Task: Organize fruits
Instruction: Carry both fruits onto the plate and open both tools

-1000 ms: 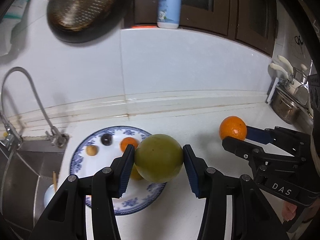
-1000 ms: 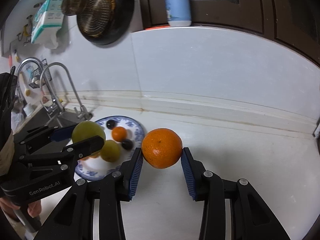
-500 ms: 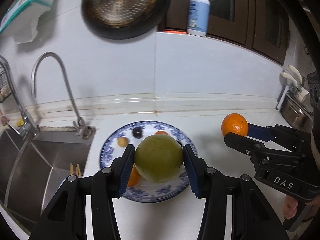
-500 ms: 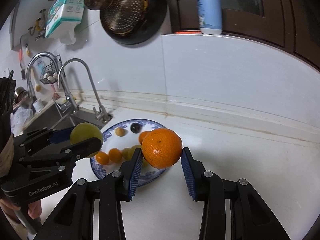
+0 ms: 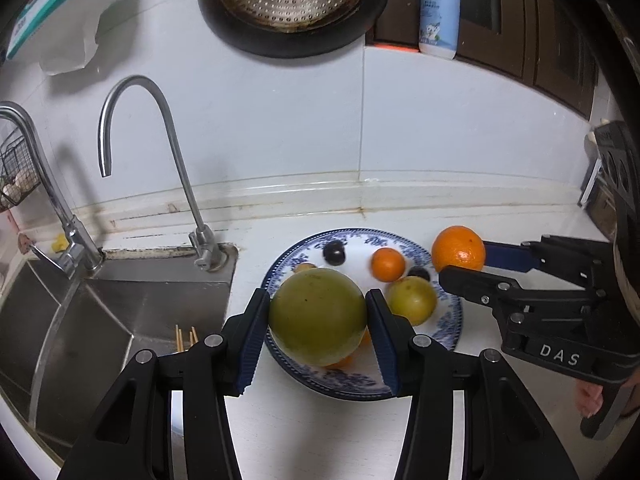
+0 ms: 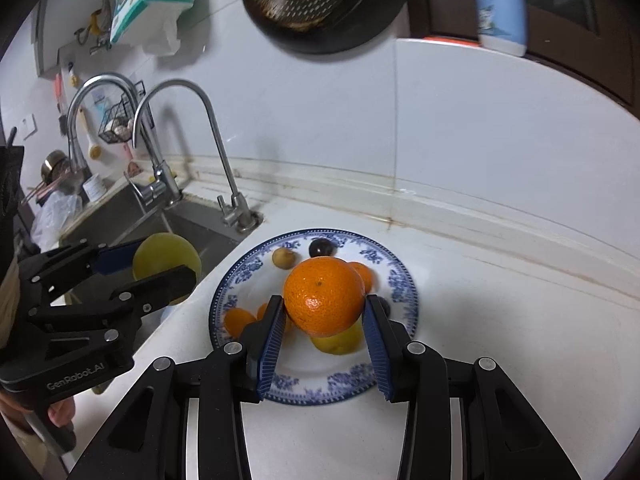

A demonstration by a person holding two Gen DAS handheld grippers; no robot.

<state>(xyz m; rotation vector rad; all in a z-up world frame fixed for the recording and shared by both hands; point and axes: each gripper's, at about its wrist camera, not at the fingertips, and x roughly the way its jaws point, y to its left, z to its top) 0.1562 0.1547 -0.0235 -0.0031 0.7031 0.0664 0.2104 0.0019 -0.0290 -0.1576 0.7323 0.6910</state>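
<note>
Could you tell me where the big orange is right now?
The big orange sits clamped in the right hand-held gripper, above the blue-patterned plate, right of the sink.

"DAS" on right gripper (image 5: 460, 268); "GenRobot.AI" on left gripper (image 6: 160, 268).

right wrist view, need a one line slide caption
Right gripper holds a large orange above the blue-patterned plate of fruit; left gripper holds a green fruit.

Left gripper (image 5: 318, 316): blue pads clamped on large green fruit (image 5: 318, 316), held over the plate's near-left edge.
Right gripper (image 5: 460, 264): grips big orange (image 5: 458, 249), at plate's right rim.
Plate (image 5: 340, 376): blue-patterned; holds small orange (image 5: 387, 265), two dark fruits, green fruit (image 5: 412, 300).
Sink (image 5: 120, 320): left of plate.
</note>
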